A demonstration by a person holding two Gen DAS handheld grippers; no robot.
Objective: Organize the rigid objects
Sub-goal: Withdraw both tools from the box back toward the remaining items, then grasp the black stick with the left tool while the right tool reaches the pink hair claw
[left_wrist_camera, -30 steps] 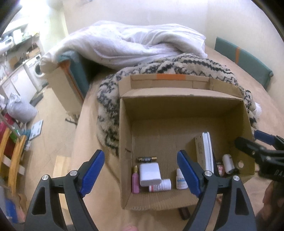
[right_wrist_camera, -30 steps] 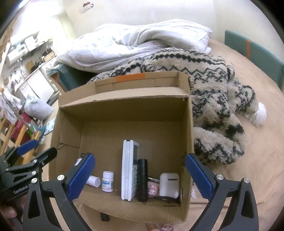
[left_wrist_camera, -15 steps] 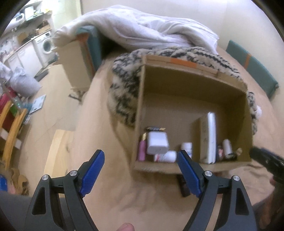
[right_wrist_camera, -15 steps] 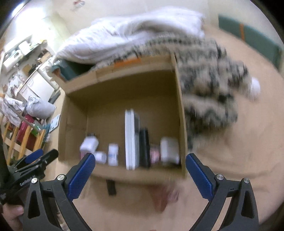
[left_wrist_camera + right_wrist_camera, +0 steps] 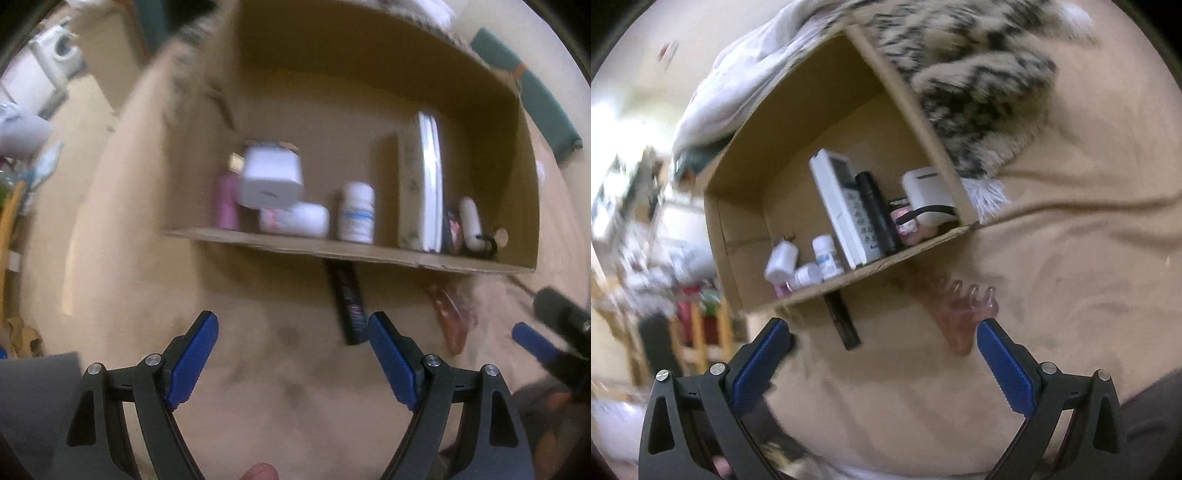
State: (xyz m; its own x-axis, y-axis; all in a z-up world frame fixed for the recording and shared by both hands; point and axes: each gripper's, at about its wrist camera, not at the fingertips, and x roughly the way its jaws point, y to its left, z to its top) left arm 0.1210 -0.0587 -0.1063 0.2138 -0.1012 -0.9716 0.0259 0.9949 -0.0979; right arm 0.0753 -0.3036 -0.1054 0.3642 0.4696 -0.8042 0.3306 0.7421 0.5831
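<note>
Left gripper (image 5: 290,341): we carry it with jaws spread wide and nothing between them, tipped steeply down over the tan bedcover (image 5: 258,369), its right pad just beside the near end of the black tube (image 5: 345,295), which we judge to be its target. Right gripper (image 5: 882,345): likewise spread and empty, rolled so the scene tilts, with the pink claw clip (image 5: 960,314) just beside its right pad. Cardboard box (image 5: 753,266): open-topped, on the bedcover, its far side against the patterned blanket (image 5: 979,92). Contents are ranked along the near wall, presumably to keep them together and visible; left to right: pink bottle (image 5: 226,199) in the near left corner, white charger block (image 5: 271,177) resting over a lying white bottle (image 5: 295,219), upright pill bottle (image 5: 356,212), remote (image 5: 846,206) on edge, black cylinder (image 5: 877,210), white earbud case (image 5: 927,194) in the near right corner. Outstanding: the tube and the clip, both outside the box by its near wall on the bedcover, the tube's far end hidden under that wall.
</note>
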